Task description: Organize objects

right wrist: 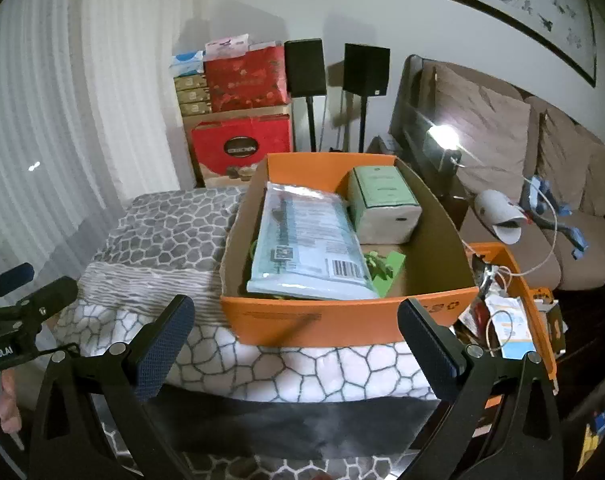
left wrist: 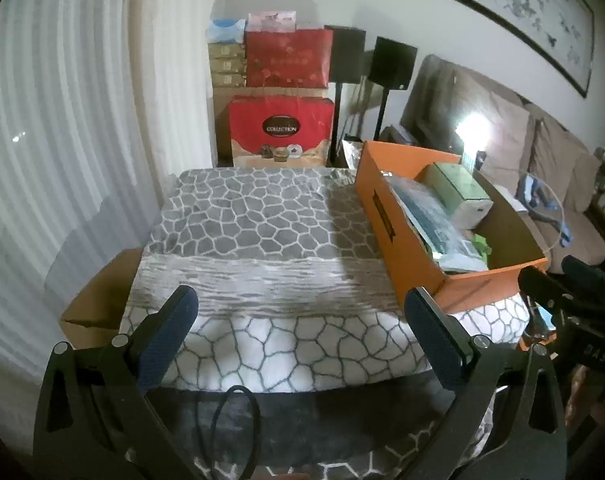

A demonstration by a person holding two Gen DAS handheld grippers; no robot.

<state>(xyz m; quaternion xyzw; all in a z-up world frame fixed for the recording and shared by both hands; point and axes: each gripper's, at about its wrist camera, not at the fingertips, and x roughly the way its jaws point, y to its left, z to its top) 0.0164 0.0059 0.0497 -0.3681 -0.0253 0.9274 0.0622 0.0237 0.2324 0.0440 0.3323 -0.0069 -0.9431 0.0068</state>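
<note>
An orange cardboard box (right wrist: 342, 322) sits on a grey-and-white stone-pattern blanket (right wrist: 162, 232). Inside lie a flat clear plastic packet (right wrist: 306, 244), a pale green and white carton (right wrist: 382, 200) and something bright green (right wrist: 386, 270). My right gripper (right wrist: 296, 316) stands wide open just short of the box's near wall, nothing between its pads. My left gripper (left wrist: 302, 306) is open too, over bare blanket (left wrist: 262, 240), with the same orange box (left wrist: 406, 240) off to its right. Each gripper shows at the edge of the other's view.
Red gift boxes (right wrist: 242, 120) are stacked against the far wall beside two black speakers on stands (right wrist: 304, 68). A brown sofa (right wrist: 542, 184) runs along the right. A second orange box (right wrist: 518, 320) with cables and packets stands right of the first. A brown carton (left wrist: 98, 304) sits left.
</note>
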